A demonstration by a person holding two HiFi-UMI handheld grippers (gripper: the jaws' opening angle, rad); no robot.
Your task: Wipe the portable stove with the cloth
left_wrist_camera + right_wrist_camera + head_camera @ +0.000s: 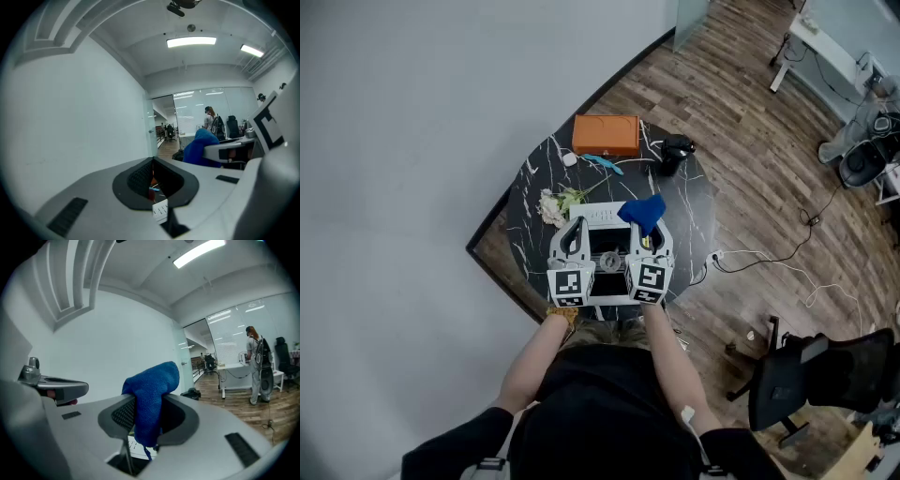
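A white portable stove (602,217) lies on the near side of a round black marble table (534,178), with its burner (610,261) between my two grippers. My right gripper (647,232) hovers over the stove's right part, shut on a blue cloth (643,212). The right gripper view shows the cloth (152,399) pinched between the pads and bunched up above them. My left gripper (573,234) is over the stove's left part, shut with nothing in it. In the left gripper view its jaws (153,180) meet, and the cloth (201,147) shows off to the right.
An orange box (606,134) lies at the table's far edge, with a black cup (675,153), a small blue tool (605,163) and a bunch of flowers (555,204) near it. A black office chair (811,375) and cables are on the wooden floor at right. A person (255,366) stands far off.
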